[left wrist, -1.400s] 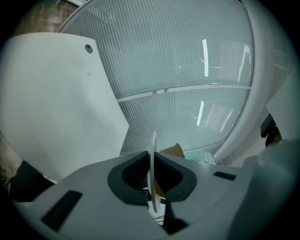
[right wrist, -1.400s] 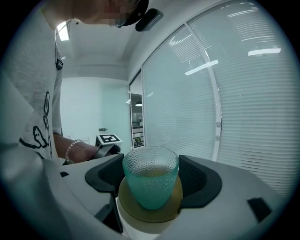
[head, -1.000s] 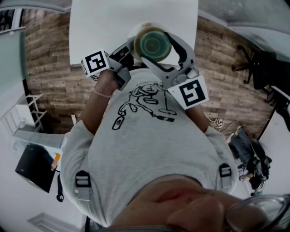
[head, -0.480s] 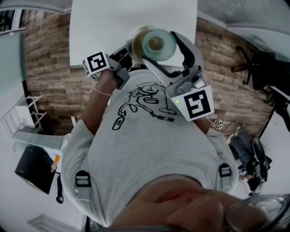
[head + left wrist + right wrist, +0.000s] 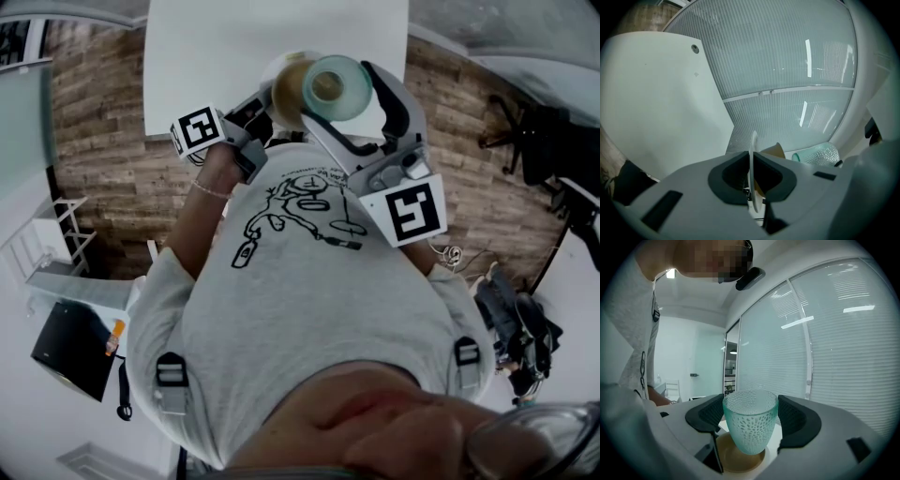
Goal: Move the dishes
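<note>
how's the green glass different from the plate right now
The green glass is see-through and dimpled; the plate is opaque, tan with a white rim. The glass is deep, the plate thin. The right hand-held gripper clasps the glass's sides; the left hand-held gripper pinches the plate's rim. Both are gripped.

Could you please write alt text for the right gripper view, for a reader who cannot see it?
A pale green dimpled glass stands upright, gripped between the right gripper's dark jaws. Beneath it shows a tan bowl on a white plate; behind are window blinds, and a person's grey shirt fills the left edge.
</note>
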Action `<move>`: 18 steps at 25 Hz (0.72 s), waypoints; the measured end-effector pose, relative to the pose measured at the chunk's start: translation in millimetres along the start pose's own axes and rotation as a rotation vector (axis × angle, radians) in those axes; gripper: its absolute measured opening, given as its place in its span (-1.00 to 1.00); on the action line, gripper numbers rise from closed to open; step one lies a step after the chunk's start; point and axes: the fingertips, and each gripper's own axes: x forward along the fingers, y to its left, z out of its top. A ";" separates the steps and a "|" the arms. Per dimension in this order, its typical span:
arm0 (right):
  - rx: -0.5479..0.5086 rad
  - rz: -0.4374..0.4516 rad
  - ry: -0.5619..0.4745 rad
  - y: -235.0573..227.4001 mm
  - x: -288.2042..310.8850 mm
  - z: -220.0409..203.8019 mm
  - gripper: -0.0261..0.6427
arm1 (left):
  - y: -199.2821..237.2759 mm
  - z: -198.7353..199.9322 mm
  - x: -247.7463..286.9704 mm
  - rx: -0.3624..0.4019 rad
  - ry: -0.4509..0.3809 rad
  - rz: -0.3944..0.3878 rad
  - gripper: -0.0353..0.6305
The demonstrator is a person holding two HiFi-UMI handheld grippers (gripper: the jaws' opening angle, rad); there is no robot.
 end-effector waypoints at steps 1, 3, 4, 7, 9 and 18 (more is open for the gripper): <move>0.003 -0.009 0.001 -3.5 -1.8 -1.3 0.18 | 0.1 0.1 0.1 0.001 -0.001 0.000 -0.83; 0.015 -0.030 0.005 -11.2 -6.3 -5.4 0.18 | 0.1 -0.1 -0.3 0.001 -0.001 -0.001 -0.83; 0.026 -0.041 0.006 -15.4 -9.0 -7.8 0.18 | 0.1 -0.3 -0.6 0.001 -0.001 -0.002 -0.83; 0.055 -0.073 -0.007 -29.3 -17.4 -13.4 0.18 | 0.8 -0.8 -0.1 -0.004 -0.001 -0.004 -0.83; 0.057 -0.101 -0.010 -38.3 -23.4 -16.3 0.18 | 2.0 -0.5 -0.2 -0.002 -0.001 0.000 -0.83; 0.063 -0.240 0.048 -81.6 -56.0 -37.6 0.18 | -2.8 2.0 0.2 0.010 -0.004 -0.007 -0.83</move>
